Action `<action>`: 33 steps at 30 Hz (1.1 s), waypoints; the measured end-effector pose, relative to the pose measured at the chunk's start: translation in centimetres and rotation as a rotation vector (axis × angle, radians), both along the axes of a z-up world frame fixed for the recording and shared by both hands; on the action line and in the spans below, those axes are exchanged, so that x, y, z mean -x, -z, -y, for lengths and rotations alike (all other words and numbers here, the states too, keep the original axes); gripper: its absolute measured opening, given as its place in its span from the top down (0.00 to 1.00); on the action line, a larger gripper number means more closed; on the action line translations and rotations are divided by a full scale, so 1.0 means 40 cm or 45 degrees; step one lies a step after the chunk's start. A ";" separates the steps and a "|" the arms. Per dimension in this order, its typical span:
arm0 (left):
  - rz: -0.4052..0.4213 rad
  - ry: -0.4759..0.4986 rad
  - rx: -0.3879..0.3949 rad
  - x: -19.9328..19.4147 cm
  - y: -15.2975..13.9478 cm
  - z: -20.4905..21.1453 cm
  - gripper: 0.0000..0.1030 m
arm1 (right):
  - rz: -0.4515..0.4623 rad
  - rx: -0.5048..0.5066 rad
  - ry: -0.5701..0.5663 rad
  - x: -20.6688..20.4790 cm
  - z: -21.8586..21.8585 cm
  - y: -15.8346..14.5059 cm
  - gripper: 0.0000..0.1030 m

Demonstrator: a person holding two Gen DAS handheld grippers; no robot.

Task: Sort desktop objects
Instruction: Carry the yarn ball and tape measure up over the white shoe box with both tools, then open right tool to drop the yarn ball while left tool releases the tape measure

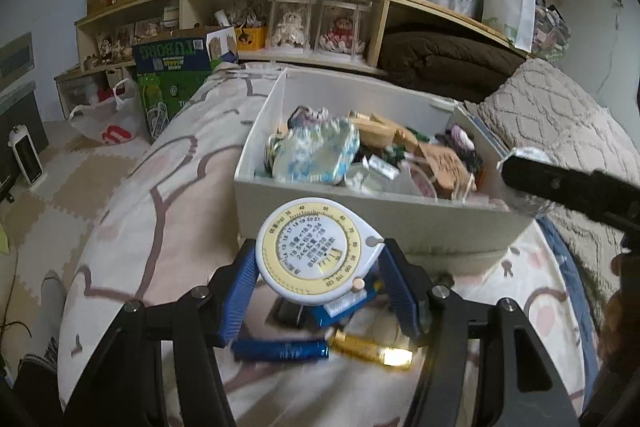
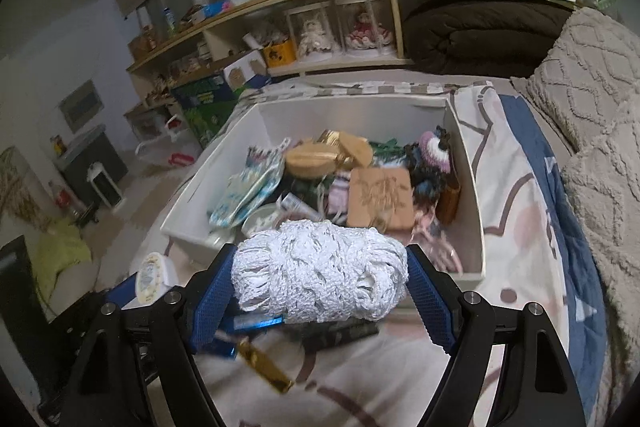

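Left gripper (image 1: 318, 291): clamped on round tape measure (image 1: 318, 255). Right gripper (image 2: 320, 291): clamped on white yarn ball (image 2: 320, 269). Both held just before white box (image 2: 192, 227), likely for depositing.

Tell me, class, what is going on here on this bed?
A person is sorting small items with two handheld grippers. The left gripper holds a round tape measure, the right gripper a white yarn ball. Both hang before the white box, already full of oddments.
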State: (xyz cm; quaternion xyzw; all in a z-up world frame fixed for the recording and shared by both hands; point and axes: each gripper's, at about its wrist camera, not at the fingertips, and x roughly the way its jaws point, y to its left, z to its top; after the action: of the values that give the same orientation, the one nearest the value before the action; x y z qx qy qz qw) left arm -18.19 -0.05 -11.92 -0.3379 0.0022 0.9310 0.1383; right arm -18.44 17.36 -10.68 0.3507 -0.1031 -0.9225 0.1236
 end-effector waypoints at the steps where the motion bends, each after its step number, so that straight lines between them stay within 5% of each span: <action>1: 0.000 -0.001 -0.008 0.009 -0.005 -0.003 0.41 | -0.002 -0.003 0.005 0.009 0.000 0.001 0.20; 14: 0.080 0.014 -0.050 0.187 -0.054 -0.058 0.41 | -0.075 -0.008 0.016 0.100 -0.027 0.016 0.20; 25: 0.167 -0.017 -0.093 0.374 -0.118 -0.119 0.41 | -0.011 0.012 0.000 0.130 -0.048 0.075 0.20; 33: 0.210 -0.031 0.009 0.508 -0.115 -0.191 0.41 | 0.006 0.081 -0.009 0.139 -0.068 0.091 0.20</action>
State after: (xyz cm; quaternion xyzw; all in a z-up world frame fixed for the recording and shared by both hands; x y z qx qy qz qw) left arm -38.52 7.60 -7.31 -0.4141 -0.0099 0.9015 0.1255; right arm -23.99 20.09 -14.32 0.3492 -0.1315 -0.9175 0.1378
